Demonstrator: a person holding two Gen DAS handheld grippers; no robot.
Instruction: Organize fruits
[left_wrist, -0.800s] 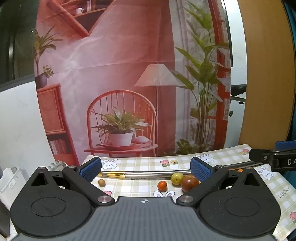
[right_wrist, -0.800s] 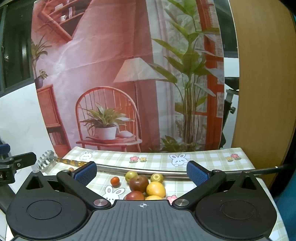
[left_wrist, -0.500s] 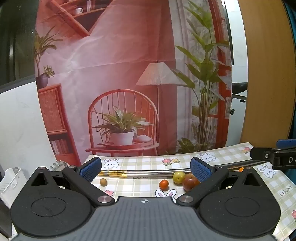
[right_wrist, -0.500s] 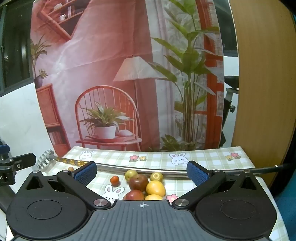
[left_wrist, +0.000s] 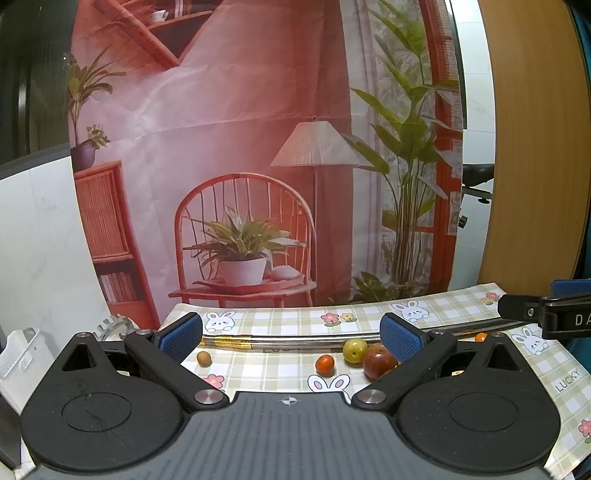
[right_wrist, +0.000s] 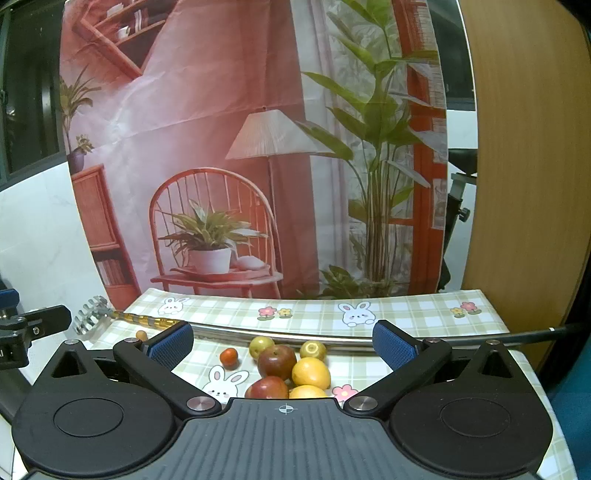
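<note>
Your left gripper (left_wrist: 291, 338) & right gripper (right_wrist: 282, 341) both have fingers spread wide, nothing between them, above the table (right_wrist: 406, 317). Fruits sit clustered ahead of the right one: two red apples (right_wrist: 277, 362), lemons (right_wrist: 311, 373), green plums, a small tomato (right_wrist: 229, 357), near a metal rod (right_wrist: 332, 338).

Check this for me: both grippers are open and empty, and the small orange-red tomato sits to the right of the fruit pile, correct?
Not quite. The right wrist view shows the small orange-red tomato to the left of the fruit pile, beside the red apple, not to its right. The rest holds: the left gripper and the right gripper are both open and empty.
</note>
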